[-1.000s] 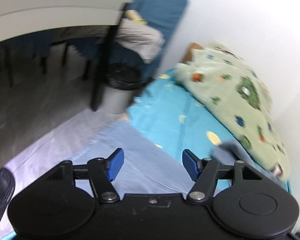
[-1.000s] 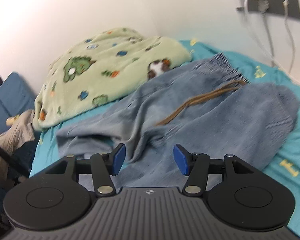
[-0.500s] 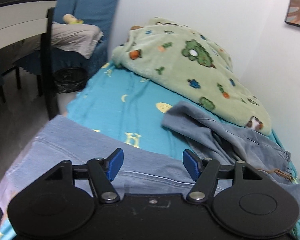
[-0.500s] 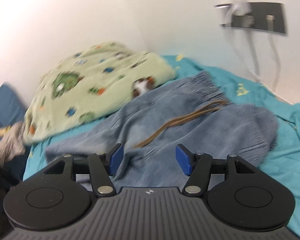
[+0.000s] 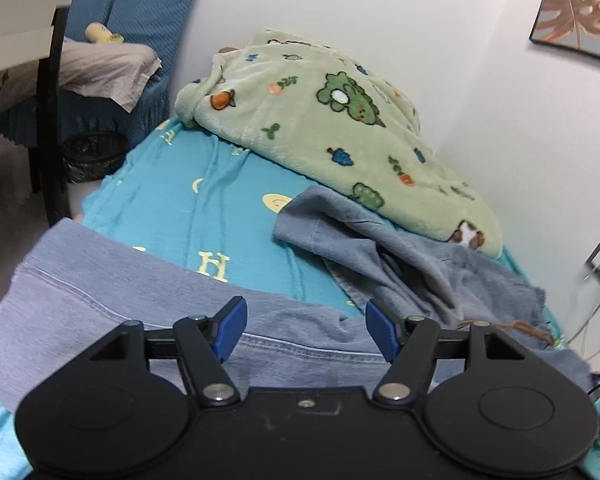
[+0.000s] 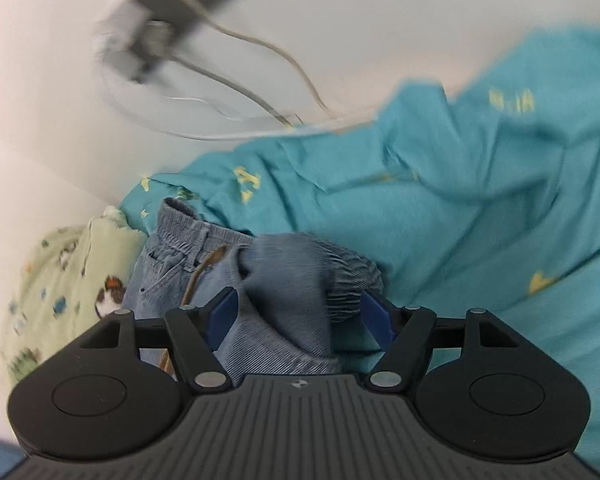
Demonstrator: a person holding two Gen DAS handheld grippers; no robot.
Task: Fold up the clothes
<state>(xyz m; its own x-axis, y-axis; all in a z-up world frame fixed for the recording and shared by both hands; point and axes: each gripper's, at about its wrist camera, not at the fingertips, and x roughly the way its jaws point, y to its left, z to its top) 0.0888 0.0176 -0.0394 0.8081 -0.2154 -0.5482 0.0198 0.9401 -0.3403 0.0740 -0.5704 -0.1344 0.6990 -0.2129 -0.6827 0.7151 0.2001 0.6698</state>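
Note:
Pale blue jeans lie across the turquoise bed sheet. In the left wrist view one leg runs across the foreground and the other leg lies crumpled against the blanket. My left gripper hovers open just above the near leg, nothing between its pads. In the right wrist view the elastic waistband and a brown drawstring sit bunched. My right gripper is low over it, jaws opening, with a denim fold standing between the fingers and not pinched.
A green patterned blanket is heaped along the wall side of the bed. A wall socket with cables hangs over the bed's corner. Left of the bed are a dark desk leg, a bin and a blue chair.
The left wrist view swung from the floor and desk onto the bed, then held still. The right gripper rolled and dropped close to the waistband, and its jaws spread wider.

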